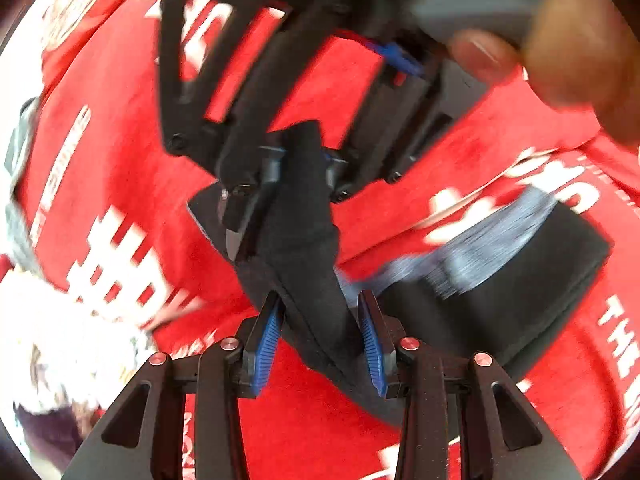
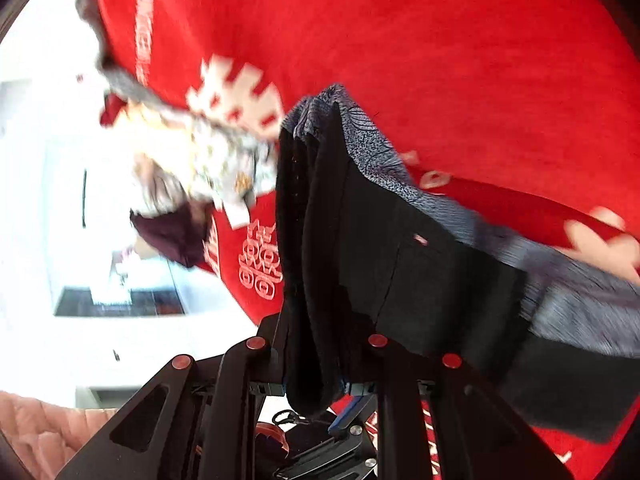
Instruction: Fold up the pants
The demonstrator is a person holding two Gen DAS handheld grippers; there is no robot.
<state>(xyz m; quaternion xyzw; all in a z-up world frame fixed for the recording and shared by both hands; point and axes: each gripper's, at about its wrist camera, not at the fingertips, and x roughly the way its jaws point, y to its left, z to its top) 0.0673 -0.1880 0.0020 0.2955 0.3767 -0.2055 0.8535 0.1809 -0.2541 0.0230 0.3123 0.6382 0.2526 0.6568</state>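
The black pants with a grey patterned lining hang lifted over a red cloth with white lettering. In the left wrist view my left gripper has its blue pads apart, with a strip of the pants running between them. The right gripper faces it from above and is shut on the pants' edge. In the right wrist view the right gripper is shut on a bunched fold of the pants, which drape away to the right.
A heap of pale patterned and dark maroon clothes lies at the left edge of the red cloth. White floor or furniture lies beyond. A hand holds the right gripper's handle.
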